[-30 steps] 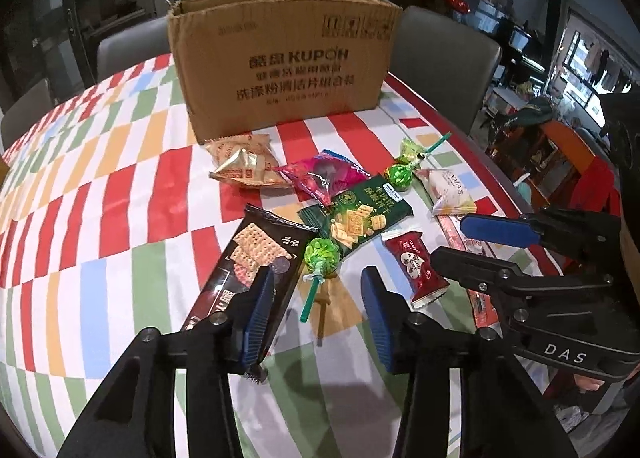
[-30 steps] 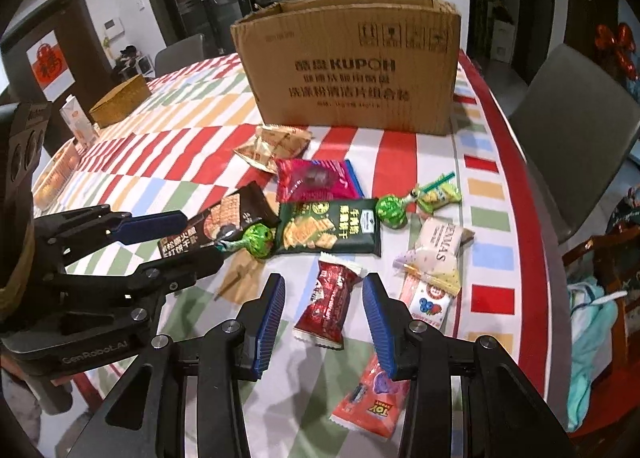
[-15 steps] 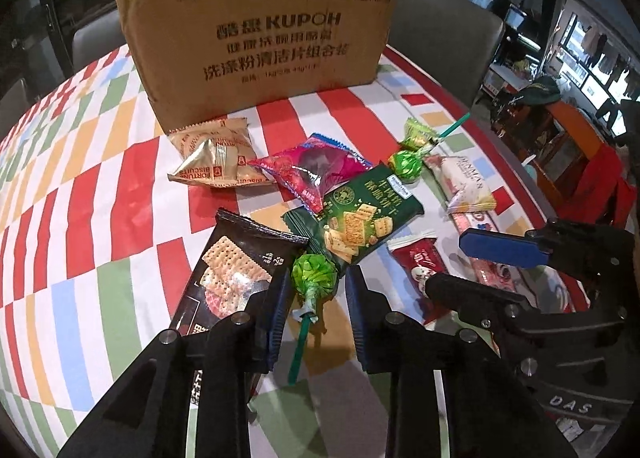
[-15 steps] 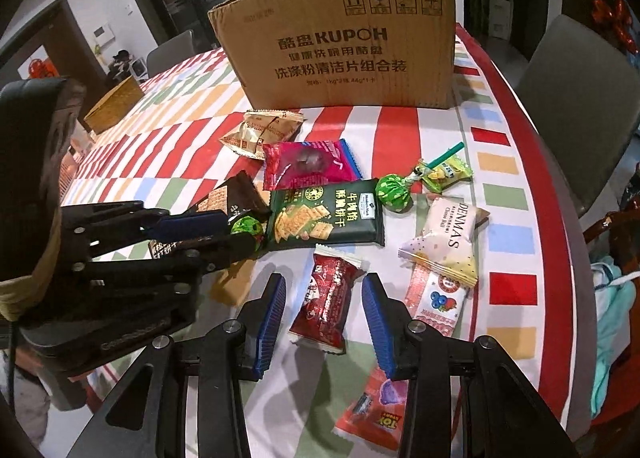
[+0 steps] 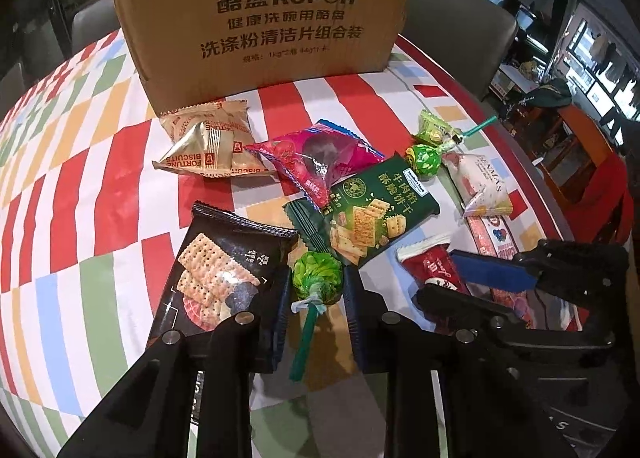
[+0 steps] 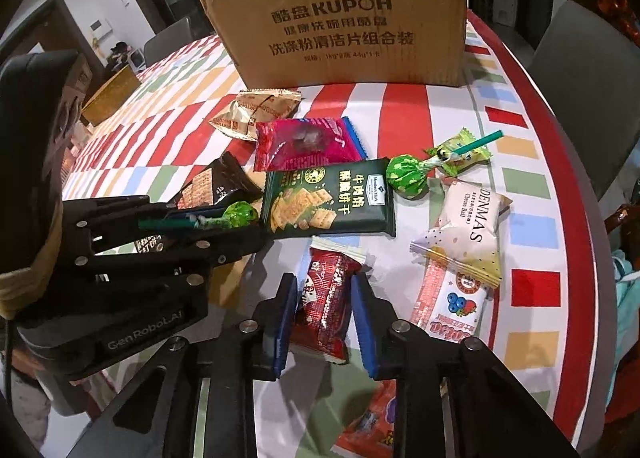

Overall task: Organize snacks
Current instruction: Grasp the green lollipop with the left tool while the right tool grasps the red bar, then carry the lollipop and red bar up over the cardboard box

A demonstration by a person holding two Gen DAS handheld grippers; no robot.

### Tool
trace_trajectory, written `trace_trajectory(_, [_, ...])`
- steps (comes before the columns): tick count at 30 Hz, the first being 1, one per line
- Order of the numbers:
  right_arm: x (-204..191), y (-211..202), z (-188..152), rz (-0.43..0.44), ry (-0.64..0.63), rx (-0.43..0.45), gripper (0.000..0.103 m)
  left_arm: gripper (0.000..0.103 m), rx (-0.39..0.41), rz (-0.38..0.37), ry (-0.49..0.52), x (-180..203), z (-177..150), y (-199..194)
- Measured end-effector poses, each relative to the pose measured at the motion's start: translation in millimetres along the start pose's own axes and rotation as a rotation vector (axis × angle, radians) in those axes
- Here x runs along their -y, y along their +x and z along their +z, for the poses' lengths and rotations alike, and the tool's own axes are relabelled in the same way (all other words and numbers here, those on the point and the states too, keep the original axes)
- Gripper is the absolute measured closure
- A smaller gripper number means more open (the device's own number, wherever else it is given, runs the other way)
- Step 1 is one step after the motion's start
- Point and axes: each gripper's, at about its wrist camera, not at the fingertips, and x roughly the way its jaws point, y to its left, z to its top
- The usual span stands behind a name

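Several snack packs lie on the striped tablecloth in front of a cardboard box (image 5: 264, 9). My left gripper (image 5: 316, 290) is shut on a green lollipop (image 5: 317, 276); its stick points back between the fingers. In the right wrist view the same lollipop (image 6: 239, 215) sits between the left fingers. My right gripper (image 6: 324, 310) has its jaws closed in around a red candy pack (image 6: 325, 300), which lies on the cloth; it also shows in the left wrist view (image 5: 430, 268). A green cracker pack (image 5: 368, 213) and a black cracker pack (image 5: 218, 270) flank the lollipop.
Other snacks: gold fortune biscuit packs (image 5: 208, 145), a pink pack (image 5: 320, 161), a second green lollipop (image 6: 406, 175), a white DENMAS cheese ball pack (image 6: 468, 225), a berry bar (image 6: 452, 298). Grey chairs (image 6: 580, 69) stand behind the table's red right edge.
Both grippers moved forward and down. The left jaws narrowed and shut on the green lollipop. The right jaws narrowed around the red candy pack.
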Motion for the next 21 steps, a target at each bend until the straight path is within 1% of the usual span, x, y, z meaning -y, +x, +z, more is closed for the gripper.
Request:
trace_trajectory(2, [0.5,1.0,-0.4,0.0,-0.003,0.0,0.078,0.077,0.004,-0.002,-0.007,-0.4,-0.3,-0.2])
trace_trajectory(10, [-1.4,-1.9,1.7,-0.004,-0.006,0.014,0.079,0.078,0.035,0.001,-0.039,-2.9,-5.9,-13.7])
trace_trajectory(21, [-7.7,-35.2,7.1,-0.017,-0.042,0.1,0.079,0.078,0.11,0.019,-0.076,-1.7,-12.8,-51.0])
